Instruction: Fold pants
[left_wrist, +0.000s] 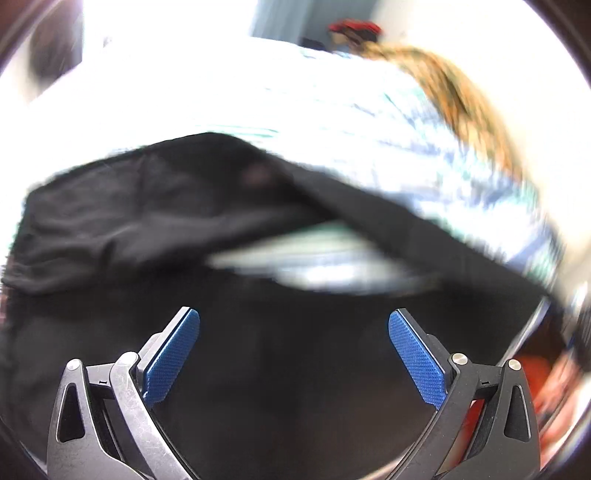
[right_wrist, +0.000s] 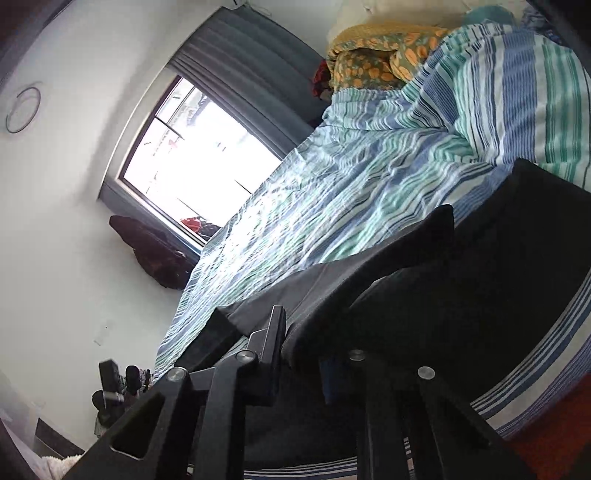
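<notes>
Blue-padded fingers of the left gripper filled the bottom of the left wrist view, the jaws standing wide apart with nothing between them. Directly beyond them lay the pants, black and matte, spread across the lower two thirds of that frame. Their cloth looked soft and creased at the left of the frame, where it bunched into shallow wrinkles. Toward the centre a fold lifted away from the rest, leaving a pale gap through which the striped bedsheet showed. This view was blurred, so seams and waistband could not be made out. At the upper right of the frame a band of orange patterned fabric ran along the edge of the bed.

In the right wrist view, a bright window with a grey curtain sat at the upper left. At the bottom centre, the right gripper had its jaws closed on a thick edge of the pants, with dark cloth bulging out between the fingers. From there the pants ran to the lower right of the frame as a broad black sheet lying on the blue, green and white striped bed. An orange flowered blanket was heaped at the upper right.
</notes>
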